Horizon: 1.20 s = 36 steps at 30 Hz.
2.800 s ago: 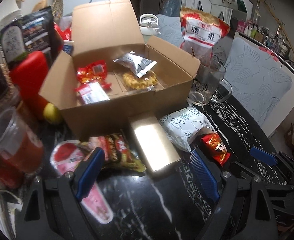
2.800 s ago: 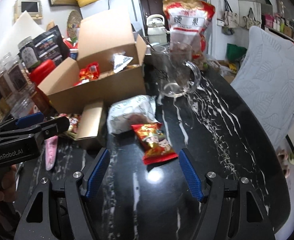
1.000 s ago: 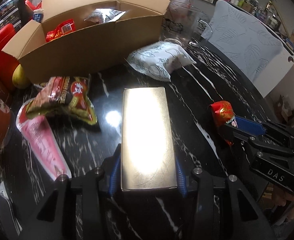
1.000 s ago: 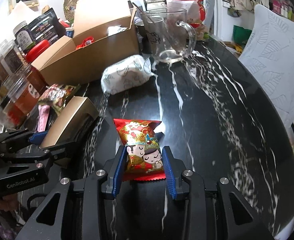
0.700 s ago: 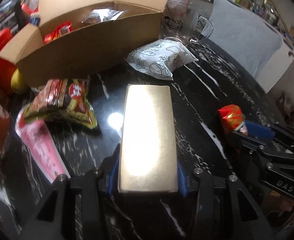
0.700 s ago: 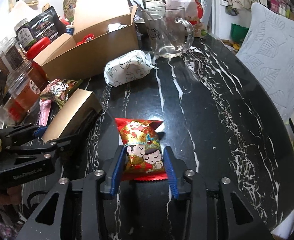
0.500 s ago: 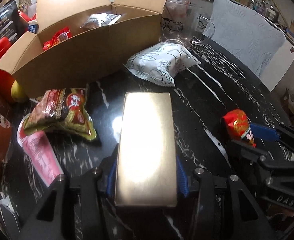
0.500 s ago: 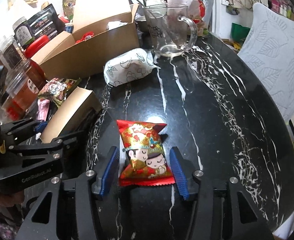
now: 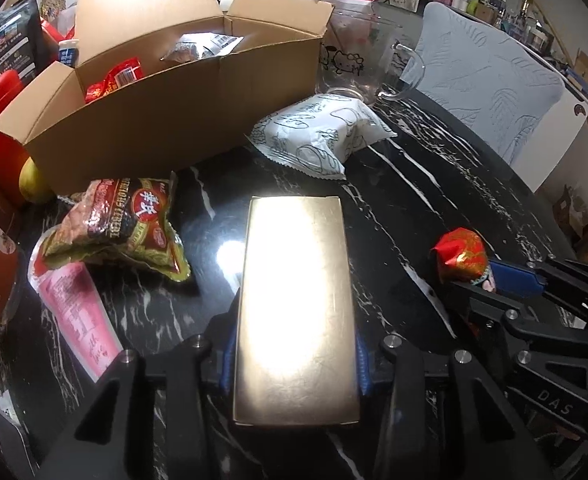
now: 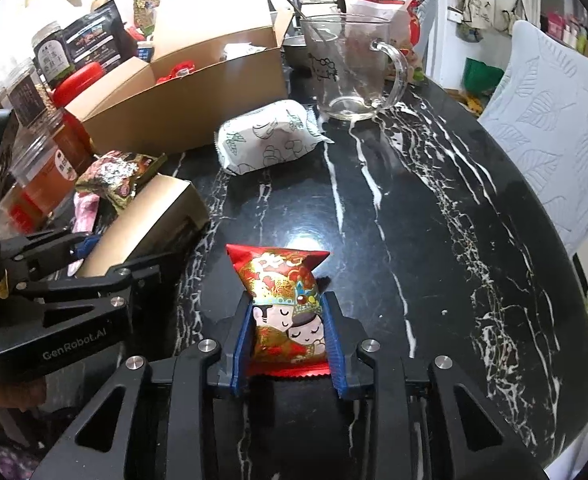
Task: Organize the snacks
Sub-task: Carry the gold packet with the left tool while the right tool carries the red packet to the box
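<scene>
A shiny gold box (image 9: 296, 304) lies lengthwise between the blue pads of my left gripper (image 9: 294, 356), whose jaws are closing and press on its near end; its far end points at the open cardboard box (image 9: 165, 120). A red snack packet with cartoon faces (image 10: 285, 304) sits in my right gripper (image 10: 287, 344). These jaws are closing too, and the pads squeeze its sides just over the black marble table (image 10: 434, 200). From the left wrist view the same red packet (image 9: 460, 254) shows at the right gripper's tips.
A white printed packet (image 9: 318, 136), a green-and-red packet (image 9: 125, 224) and a pink packet (image 9: 77, 304) lie in front of the cardboard box. A glass mug (image 10: 354, 68) stands behind. Jars (image 10: 41, 168) crowd the left edge. A padded chair (image 10: 554, 120) is on the right.
The right jaws spread apart around the red packet half a second ago and have now squeezed in on it again. The left gripper keeps its hold on the gold box.
</scene>
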### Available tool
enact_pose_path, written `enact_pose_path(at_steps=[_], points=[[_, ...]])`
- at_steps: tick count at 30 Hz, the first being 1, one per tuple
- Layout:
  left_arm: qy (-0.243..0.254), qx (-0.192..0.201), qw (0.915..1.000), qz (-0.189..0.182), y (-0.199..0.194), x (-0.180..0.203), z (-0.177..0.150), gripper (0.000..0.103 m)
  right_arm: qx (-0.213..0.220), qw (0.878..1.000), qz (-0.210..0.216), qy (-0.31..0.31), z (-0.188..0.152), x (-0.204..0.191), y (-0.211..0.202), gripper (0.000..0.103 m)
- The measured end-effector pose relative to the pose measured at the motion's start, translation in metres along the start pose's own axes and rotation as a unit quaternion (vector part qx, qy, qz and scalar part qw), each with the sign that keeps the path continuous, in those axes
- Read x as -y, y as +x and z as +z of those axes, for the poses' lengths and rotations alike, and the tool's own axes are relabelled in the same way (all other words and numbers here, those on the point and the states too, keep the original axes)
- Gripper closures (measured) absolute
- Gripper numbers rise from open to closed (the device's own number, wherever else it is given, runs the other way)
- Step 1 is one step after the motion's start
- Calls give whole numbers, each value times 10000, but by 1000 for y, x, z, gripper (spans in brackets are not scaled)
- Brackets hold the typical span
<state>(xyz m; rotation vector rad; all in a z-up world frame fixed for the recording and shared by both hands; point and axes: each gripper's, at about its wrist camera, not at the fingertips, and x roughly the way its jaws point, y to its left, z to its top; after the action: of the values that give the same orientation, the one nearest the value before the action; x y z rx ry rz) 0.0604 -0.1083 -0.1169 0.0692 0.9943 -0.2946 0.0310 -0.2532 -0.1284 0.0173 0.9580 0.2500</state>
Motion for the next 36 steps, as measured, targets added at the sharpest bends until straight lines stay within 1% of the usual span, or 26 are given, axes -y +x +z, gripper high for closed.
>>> enact_pose_path(at_steps=[9, 20, 28, 36], points=[[2, 179, 9998, -36, -26, 2, -5, 60, 109, 9999, -3, -113, -2, -12, -12, 71], [-121, 602, 9981, 7, -64, -14, 1, 60, 425, 9986, 171, -280, 5, -31, -39, 71], [-178, 1012, 9947, 52, -93, -26, 19, 60, 761, 9956, 307, -457, 26, -48, -60, 71], [-248, 1481, 9885, 162, -120, -41, 43, 60, 1181, 9901, 373, -665, 59, -61, -77, 71]])
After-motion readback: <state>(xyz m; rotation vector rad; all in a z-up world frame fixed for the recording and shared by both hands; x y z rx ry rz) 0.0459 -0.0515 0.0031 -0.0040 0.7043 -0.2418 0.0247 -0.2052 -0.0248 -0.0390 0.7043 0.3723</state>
